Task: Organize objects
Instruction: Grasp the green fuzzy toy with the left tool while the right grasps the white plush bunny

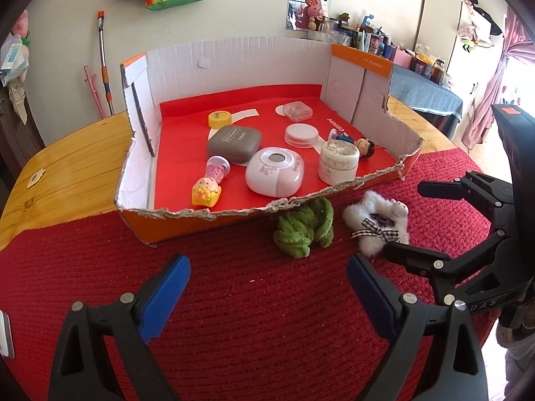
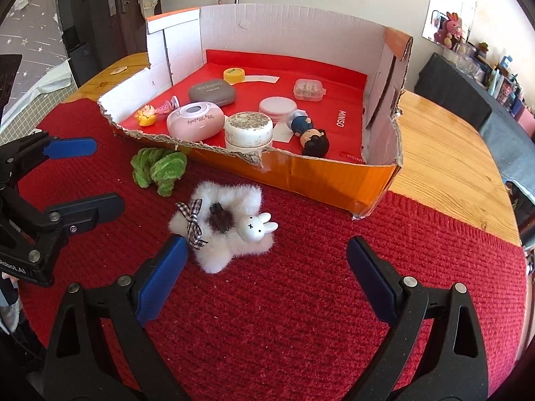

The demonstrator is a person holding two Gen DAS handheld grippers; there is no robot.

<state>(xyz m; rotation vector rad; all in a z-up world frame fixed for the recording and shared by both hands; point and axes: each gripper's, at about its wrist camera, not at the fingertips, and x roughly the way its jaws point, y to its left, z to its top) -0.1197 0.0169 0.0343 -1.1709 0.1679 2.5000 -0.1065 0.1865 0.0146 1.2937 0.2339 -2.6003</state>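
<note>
Reaching down toward two soft toys that lie on the red mat, outside the cardboard box [image 2: 294,173].

Both claws are spread wide with nothing between their pads. The fluffy white rabbit clip [image 2: 224,230] lies just ahead of the right gripper [image 2: 264,277] and a bit to its left, almost touching its left blue pad; its long side runs from the checked bow to the rabbit head, slanting across the claw. The green plush toy [image 1: 306,230] lies farther ahead of the left gripper [image 1: 267,290], close against the box's torn front wall. So the right hand is nearer the white clip, and the left hand is nearer the green toy.
</note>
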